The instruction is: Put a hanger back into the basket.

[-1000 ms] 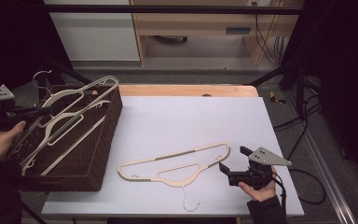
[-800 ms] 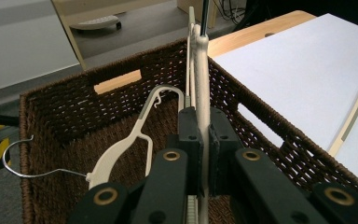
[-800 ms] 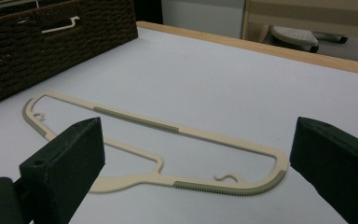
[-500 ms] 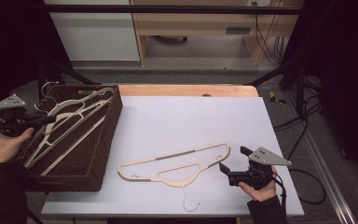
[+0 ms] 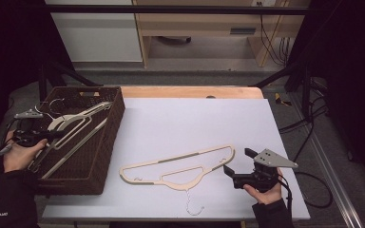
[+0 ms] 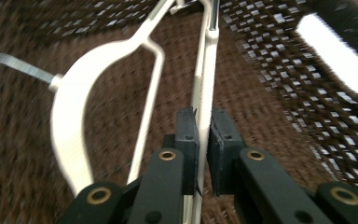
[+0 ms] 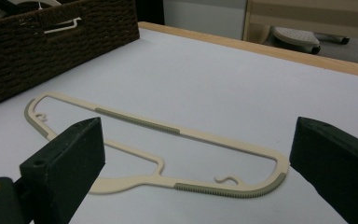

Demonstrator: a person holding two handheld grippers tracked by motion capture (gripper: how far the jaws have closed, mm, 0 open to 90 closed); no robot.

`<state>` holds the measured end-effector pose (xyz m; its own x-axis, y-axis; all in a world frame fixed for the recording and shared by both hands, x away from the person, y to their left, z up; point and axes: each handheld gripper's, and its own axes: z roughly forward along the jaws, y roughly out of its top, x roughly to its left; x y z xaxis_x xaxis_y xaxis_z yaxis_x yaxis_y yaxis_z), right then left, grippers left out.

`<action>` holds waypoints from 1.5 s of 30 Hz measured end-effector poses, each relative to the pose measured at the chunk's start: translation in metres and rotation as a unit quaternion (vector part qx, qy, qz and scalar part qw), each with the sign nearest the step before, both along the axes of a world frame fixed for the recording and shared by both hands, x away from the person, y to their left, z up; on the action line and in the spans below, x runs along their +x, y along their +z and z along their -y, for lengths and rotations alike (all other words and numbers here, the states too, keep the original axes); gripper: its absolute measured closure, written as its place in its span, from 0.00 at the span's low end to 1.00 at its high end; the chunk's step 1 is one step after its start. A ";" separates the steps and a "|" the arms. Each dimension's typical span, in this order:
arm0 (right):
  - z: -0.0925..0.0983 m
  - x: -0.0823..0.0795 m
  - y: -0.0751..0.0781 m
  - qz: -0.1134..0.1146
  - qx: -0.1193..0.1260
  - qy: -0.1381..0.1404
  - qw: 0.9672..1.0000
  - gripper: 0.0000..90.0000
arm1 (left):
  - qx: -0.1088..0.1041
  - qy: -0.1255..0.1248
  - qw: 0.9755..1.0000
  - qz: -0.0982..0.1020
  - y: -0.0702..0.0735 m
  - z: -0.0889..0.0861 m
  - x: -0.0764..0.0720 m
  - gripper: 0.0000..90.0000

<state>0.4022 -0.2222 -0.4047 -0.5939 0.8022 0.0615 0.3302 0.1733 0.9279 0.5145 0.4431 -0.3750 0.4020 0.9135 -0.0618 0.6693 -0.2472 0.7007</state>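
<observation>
- Broadly, the white table (image 5: 190,123) bears a brown wicker basket (image 5: 105,142) at its left edge, placed where the left hand can fill it, and one cream hanger (image 5: 180,164) lies flat on the bare top, waiting within reach of the right hand
- Inside the basket a second hanger (image 5: 73,124) rests slanted against others, its thin bar pinched between the narrow jaws of the left gripper (image 5: 47,136); in the left gripper view the pads (image 6: 186,135) squeeze that bar (image 6: 205,93) just above the woven floor, probably to lay it down gently
- Compared with a second ago, this hanger has sunk from above the rim down into the basket
- Lastly, the right gripper (image 5: 235,167) has stayed beside the table hanger, jaws wide and empty
</observation>
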 end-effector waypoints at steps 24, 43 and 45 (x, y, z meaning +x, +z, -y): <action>-0.009 0.000 0.008 0.001 0.017 0.004 1.000 0.04 | -0.104 -0.081 0.963 0.234 0.042 0.102 -0.086 0.22; -0.042 -0.006 -0.001 -0.024 -0.010 0.022 0.999 0.06 | -0.098 -0.226 0.953 0.175 -0.022 0.214 -0.107 0.07; -0.047 -0.006 -0.004 -0.027 -0.012 0.024 0.999 0.07 | -0.093 -0.226 0.956 0.162 -0.029 0.216 -0.106 0.07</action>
